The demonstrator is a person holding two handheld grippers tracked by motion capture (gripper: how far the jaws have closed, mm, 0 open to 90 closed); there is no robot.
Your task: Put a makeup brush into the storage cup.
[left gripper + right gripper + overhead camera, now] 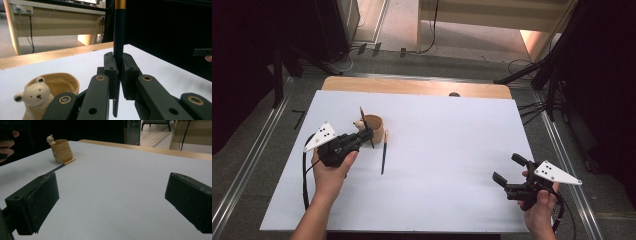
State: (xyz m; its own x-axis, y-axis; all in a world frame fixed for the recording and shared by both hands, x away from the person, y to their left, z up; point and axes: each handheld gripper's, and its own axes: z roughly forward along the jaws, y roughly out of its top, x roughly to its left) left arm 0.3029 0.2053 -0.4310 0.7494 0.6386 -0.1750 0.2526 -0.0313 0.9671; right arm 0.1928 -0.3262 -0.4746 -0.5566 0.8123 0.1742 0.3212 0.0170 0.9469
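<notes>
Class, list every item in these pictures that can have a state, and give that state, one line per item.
left gripper: shut on the dark brush, held upright.
dark brush: clamped, clear of the table.
right gripper: open, holds nothing.
second brush: lying flat on the white table, beside the cup.
bear cup: upright; contents cannot be told.

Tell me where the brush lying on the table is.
In the high view the loose brush lies flat on the white table, left of centre, just right of the bear cup and the left gripper.
</notes>
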